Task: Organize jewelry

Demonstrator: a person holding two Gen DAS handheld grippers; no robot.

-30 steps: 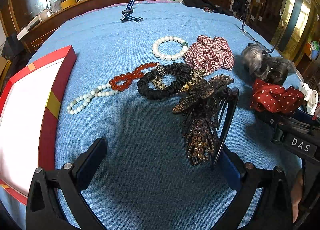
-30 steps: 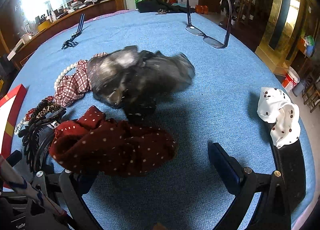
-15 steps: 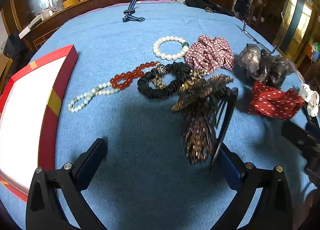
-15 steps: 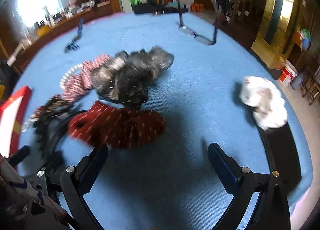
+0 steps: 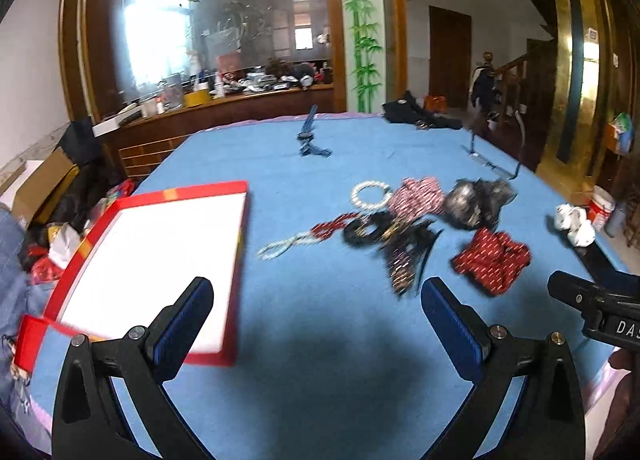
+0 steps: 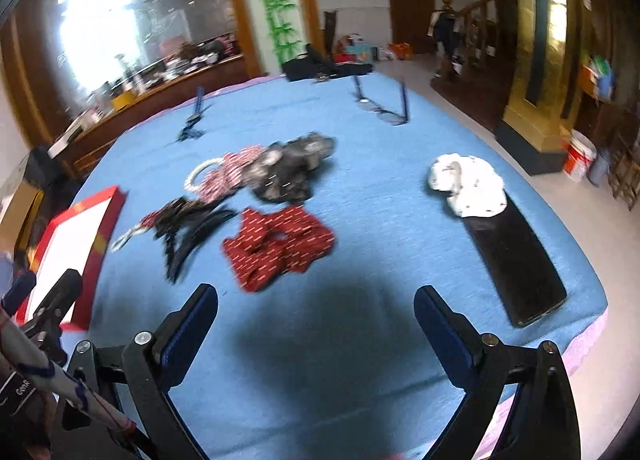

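Both your tools have pulled up and back from the desk since a second ago, so the whole spread now lies ahead of them instead of right under the pads. The red box sits just ahead-left of your left tool, empty as far as its white floor shows. The jewelry pile lies ahead-right of that tool: red scrunchie, grey scrunchie, plaid scrunchie, brown claw clip, then the bead strand and pearl bracelet. Your left tool stands wide with nothing between the pads. Your right tool is wide too, just starting to close, also on nothing. Nothing is boxed yet, so the sorting is probably only beginning.
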